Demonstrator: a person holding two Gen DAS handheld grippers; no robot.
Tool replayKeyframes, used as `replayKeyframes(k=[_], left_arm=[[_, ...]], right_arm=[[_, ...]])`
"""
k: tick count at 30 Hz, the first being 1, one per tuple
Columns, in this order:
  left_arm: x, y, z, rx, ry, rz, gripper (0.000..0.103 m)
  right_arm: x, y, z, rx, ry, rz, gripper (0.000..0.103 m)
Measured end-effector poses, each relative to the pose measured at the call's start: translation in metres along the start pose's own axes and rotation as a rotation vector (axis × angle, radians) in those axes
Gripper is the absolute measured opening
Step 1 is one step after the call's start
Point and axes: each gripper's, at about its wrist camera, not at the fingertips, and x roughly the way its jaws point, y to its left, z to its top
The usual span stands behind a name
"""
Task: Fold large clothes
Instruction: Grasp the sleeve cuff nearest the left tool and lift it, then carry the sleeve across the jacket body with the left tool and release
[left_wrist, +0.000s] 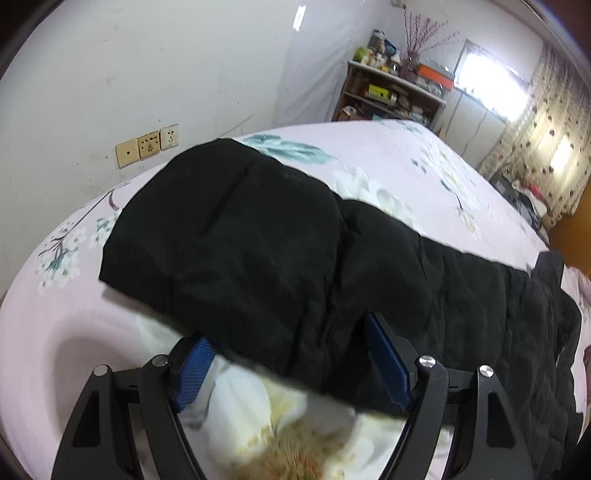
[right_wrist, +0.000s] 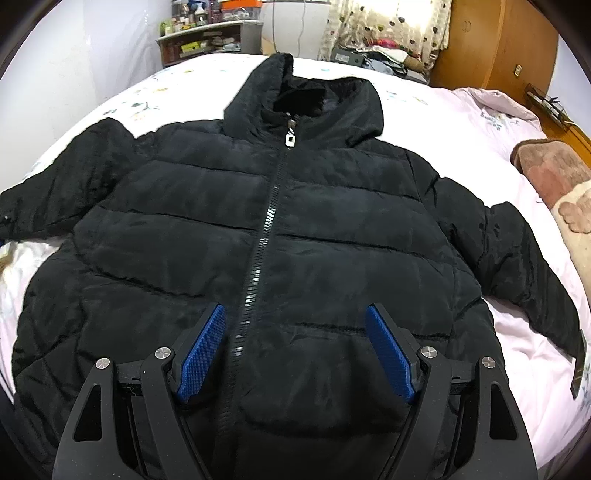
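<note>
The black puffer jacket (right_wrist: 288, 236) lies face up on the bed (right_wrist: 517, 339), zipped to the collar, with its hood (right_wrist: 306, 99) flat toward the far side and both sleeves out to the sides. Judging from this layout, folding has hardly begun: the body is spread out, no sleeve is crossed over the chest, and no fold line shows. All the folds appear to be left, meaning 2 sleeves in, then the body doubled over.

The left gripper (left_wrist: 291, 362) hangs over the cuff end of the jacket's sleeve (left_wrist: 229, 236), its jaws spread, with the near edge of the sleeve lying between the blue pads (left_wrist: 388, 362). The pads do not press on the cloth, so nothing is held. The right gripper (right_wrist: 295, 350) hovers over the lower front, straddling the zipper (right_wrist: 266, 236), jaws also spread and empty.

For edges: in the left view, the sleeve's lower edge sits just beside the gripper, with bare floral sheet (left_wrist: 92, 332) in front of it, so there is room to come under the hem of the cuff. The wall with its sockets (left_wrist: 147, 147) lies beyond the far side of the bed. On the right, the other sleeve (right_wrist: 528, 269) runs toward a pink pillow (right_wrist: 554, 177) that lies near it, which may crowd a wide swing. A shelf (right_wrist: 207, 40) stands well apart.
</note>
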Motion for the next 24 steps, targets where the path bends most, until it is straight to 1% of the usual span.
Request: replayKeyframes(k=[1,2,3,5,7,9,11,13,18,21,24], left_arm=[[0.002,0.000,0.000,0.003,-0.013,0.004,0.077],[0.004,-0.001,0.001,0.008,-0.021,0.013,0.069],[0.005,0.000,0.002,0.018,-0.029,0.024,0.063],[0.003,-0.003,0.004,0.042,-0.035,0.045,0.029],[-0.002,-0.007,0.008,0.053,-0.036,0.031,0.013],[-0.016,-0.015,0.013,0.085,-0.053,0.020,0.011],[-0.033,-0.025,0.020,0.113,-0.074,-0.015,0.010],[-0.057,-0.041,0.027,0.145,-0.102,-0.063,0.009],[-0.120,-0.091,0.041,0.210,-0.161,-0.226,0.009],[-0.150,-0.127,0.042,0.266,-0.171,-0.329,0.009],[-0.168,-0.164,0.037,0.321,-0.164,-0.424,0.009]], right_arm=[[0.002,-0.001,0.000,0.003,0.003,-0.002,0.078],[0.004,-0.002,0.001,0.006,0.007,-0.004,0.078],[0.006,-0.004,0.001,0.009,0.010,-0.005,0.078],[0.009,-0.006,0.001,0.013,0.012,-0.006,0.078],[0.010,-0.009,0.000,0.017,0.013,-0.008,0.078],[0.011,-0.011,-0.001,0.025,0.015,-0.007,0.078],[0.010,-0.015,-0.002,0.035,0.015,0.000,0.078],[0.007,-0.018,-0.005,0.041,0.016,0.003,0.078],[-0.005,-0.028,-0.009,0.055,0.006,0.014,0.078],[-0.014,-0.037,-0.010,0.067,-0.011,0.025,0.078],[-0.022,-0.046,-0.012,0.082,-0.027,0.028,0.078]])
